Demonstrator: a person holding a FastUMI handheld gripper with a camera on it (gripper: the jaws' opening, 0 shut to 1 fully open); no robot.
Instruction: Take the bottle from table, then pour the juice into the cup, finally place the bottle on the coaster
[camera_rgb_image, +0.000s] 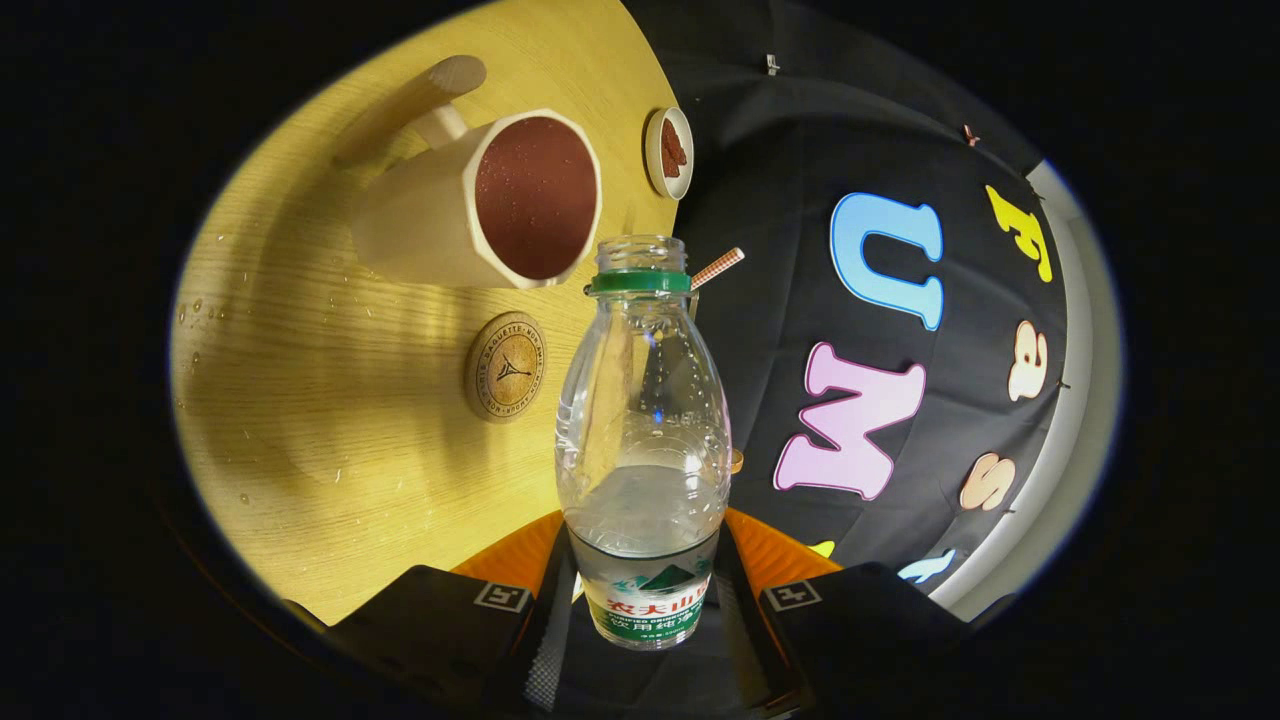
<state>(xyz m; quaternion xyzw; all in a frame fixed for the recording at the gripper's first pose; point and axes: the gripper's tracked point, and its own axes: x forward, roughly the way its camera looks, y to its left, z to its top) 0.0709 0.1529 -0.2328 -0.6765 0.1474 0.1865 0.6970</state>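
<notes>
A clear plastic bottle (643, 420) with a green neck ring and no cap stands between my fingers, a little clear liquid low inside it. My gripper (645, 600) is shut on the bottle at its labelled lower part, and the whole view is rolled sideways. Beyond the bottle's mouth sits a cream cup (500, 205) with a handle, its inside dark reddish brown and speckled with drops. A round cork coaster (505, 366) lies on the wooden table (300, 400), between the cup and the bottle's body.
A small white dish (670, 152) holding something brown sits near the table's edge beyond the cup. A striped straw (717, 268) pokes out behind the bottle's neck. Water drops dot the table (200, 315) beside the cup.
</notes>
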